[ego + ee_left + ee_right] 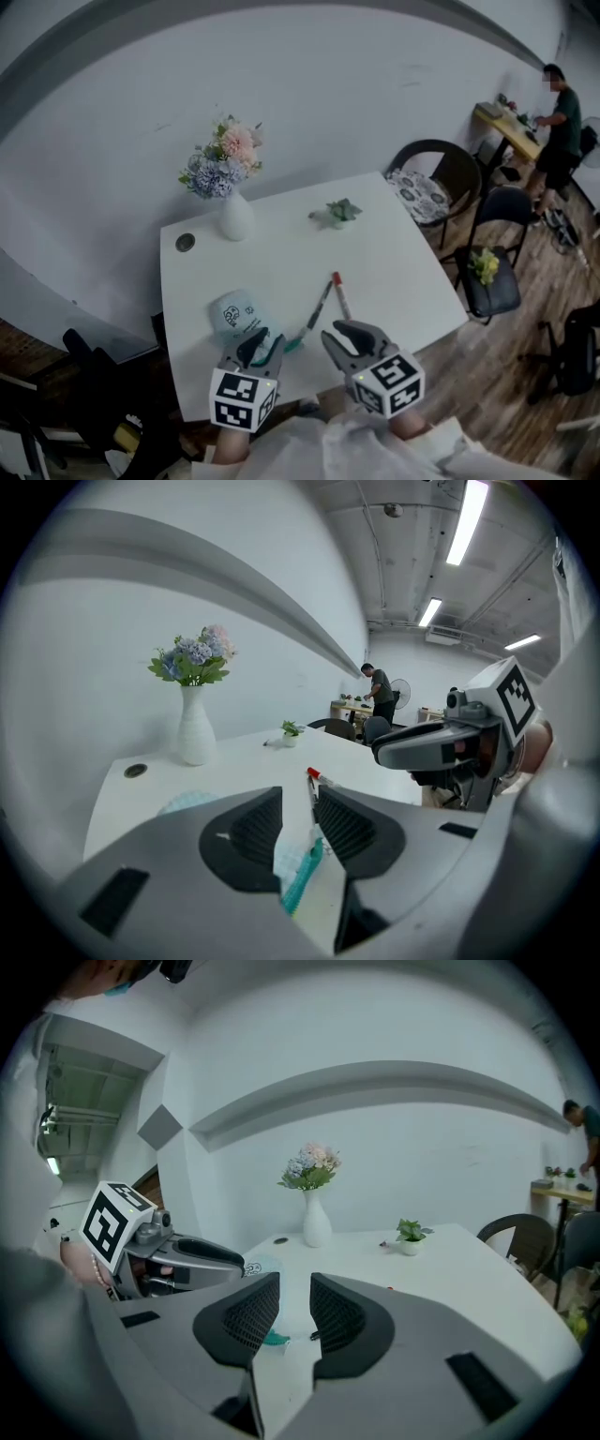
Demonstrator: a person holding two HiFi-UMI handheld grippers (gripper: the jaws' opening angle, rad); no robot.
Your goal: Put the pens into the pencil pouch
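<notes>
Head view: the pencil pouch (pixel 237 315) lies lower left of centre on the white table (pixel 403 262). A teal-ended pen (pixel 313 319) and a red-capped pen (pixel 340 294) lie just right of it. The left gripper (pixel 263 349) and right gripper (pixel 349 335) hover at the bottom edge.

Left gripper view: its jaws are parted and empty, with the teal-ended pen lined up in the gap. It should probably settle across the barrel before closing.

Right gripper view: its jaws are also parted and empty. It looks best placed to steady the pouch.

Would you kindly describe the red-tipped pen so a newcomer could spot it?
Start at the white table, towards its near edge. Two pens lie there in a V; the red-tipped pen is the right one, its neighbour the teal-ended pen.
</notes>
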